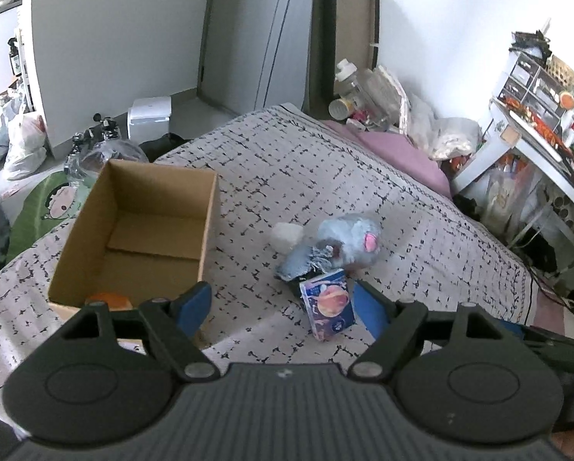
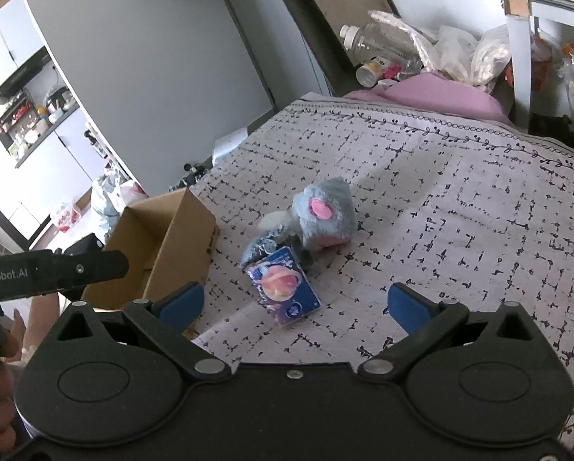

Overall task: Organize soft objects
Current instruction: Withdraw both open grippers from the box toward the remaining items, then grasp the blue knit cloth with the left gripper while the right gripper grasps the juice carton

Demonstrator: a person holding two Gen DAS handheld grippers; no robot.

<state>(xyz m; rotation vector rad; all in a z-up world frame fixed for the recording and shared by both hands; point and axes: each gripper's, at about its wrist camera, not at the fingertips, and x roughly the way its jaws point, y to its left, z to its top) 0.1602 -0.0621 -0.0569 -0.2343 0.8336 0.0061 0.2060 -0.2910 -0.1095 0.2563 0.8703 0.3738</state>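
Observation:
A grey-blue plush toy (image 1: pixel 348 236) with a pink patch lies on the patterned bedspread (image 1: pixel 363 161); it also shows in the right wrist view (image 2: pixel 325 211). Against it lie a crumpled blue-grey cloth (image 1: pixel 302 263) and a blue tissue pack (image 1: pixel 329 309) printed with a planet, also seen from the right (image 2: pixel 287 288). An open cardboard box (image 1: pixel 140 226) stands to the left, with an orange object (image 1: pixel 108 301) at its near corner. My left gripper (image 1: pixel 283 307) is open, just short of the pack. My right gripper (image 2: pixel 292 303) is open, low over the pack.
The bed's far end holds a pink pillow (image 1: pixel 398 150), bottles and plastic bags (image 1: pixel 367 96). A cluttered white shelf (image 1: pixel 536 115) stands to the right. Bags and a white appliance (image 1: pixel 150 115) sit on the floor to the left. The left gripper's body (image 2: pixel 52 269) shows in the right view.

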